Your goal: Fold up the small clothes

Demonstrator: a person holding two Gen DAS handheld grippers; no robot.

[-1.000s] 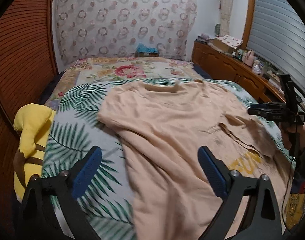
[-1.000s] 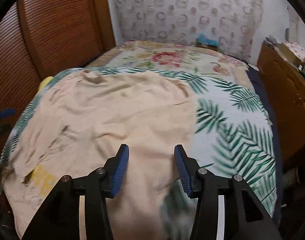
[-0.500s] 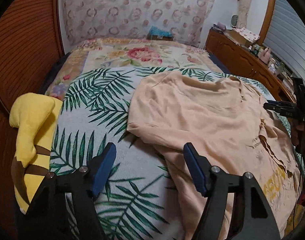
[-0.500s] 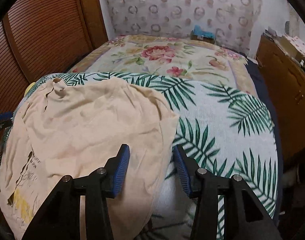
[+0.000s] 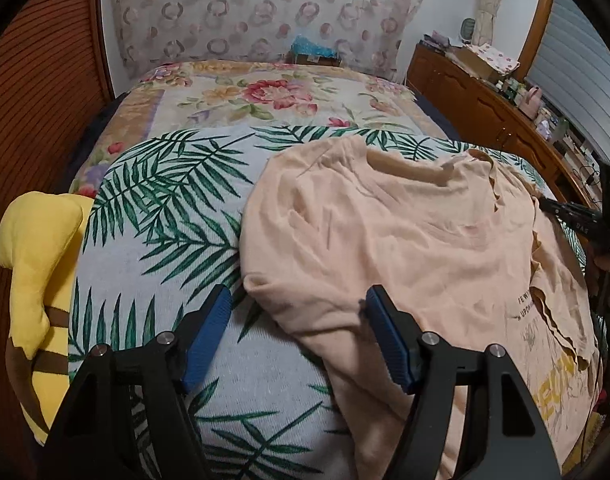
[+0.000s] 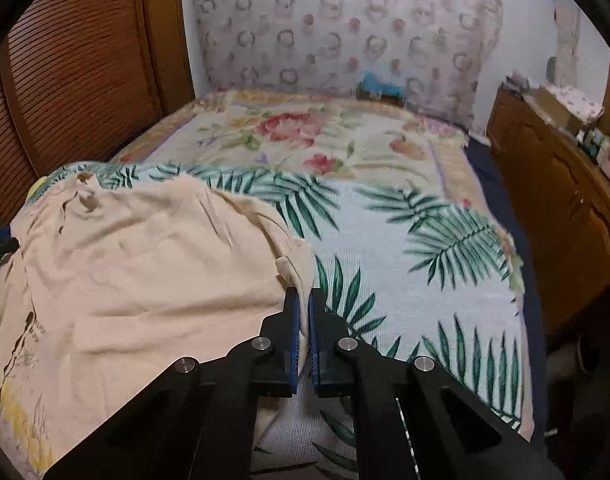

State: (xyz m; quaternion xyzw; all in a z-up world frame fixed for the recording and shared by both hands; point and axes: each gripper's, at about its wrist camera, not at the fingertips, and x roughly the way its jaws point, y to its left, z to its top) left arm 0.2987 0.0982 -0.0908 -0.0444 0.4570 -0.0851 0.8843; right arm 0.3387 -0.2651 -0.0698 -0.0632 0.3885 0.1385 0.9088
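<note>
A peach T-shirt [image 5: 405,240] lies spread on the bed, neckline toward the far end and a yellow print near its hem. My left gripper [image 5: 299,294] stands open over the shirt's left sleeve. The rounded sleeve fold lies between the blue pads [image 5: 387,332], and the left pad is over bare blanket. In the right wrist view the T-shirt [image 6: 145,272] fills the left side. My right gripper [image 6: 303,296] is shut on the shirt's right edge, a thin fold of cloth pinched between its pads. The right gripper [image 5: 577,216] also shows at the far right of the left wrist view.
A palm-leaf blanket [image 5: 157,216] lies under the shirt, with a floral cover [image 6: 297,128] beyond it. A yellow plush toy [image 5: 37,264] sits at the bed's left edge by a louvred wooden panel [image 6: 77,72]. A cluttered wooden dresser [image 6: 565,200] runs along the right.
My left gripper slid left to the sleeve's edge and its jaws narrowed. My right gripper moved to the shirt's right edge and closed on the cloth.
</note>
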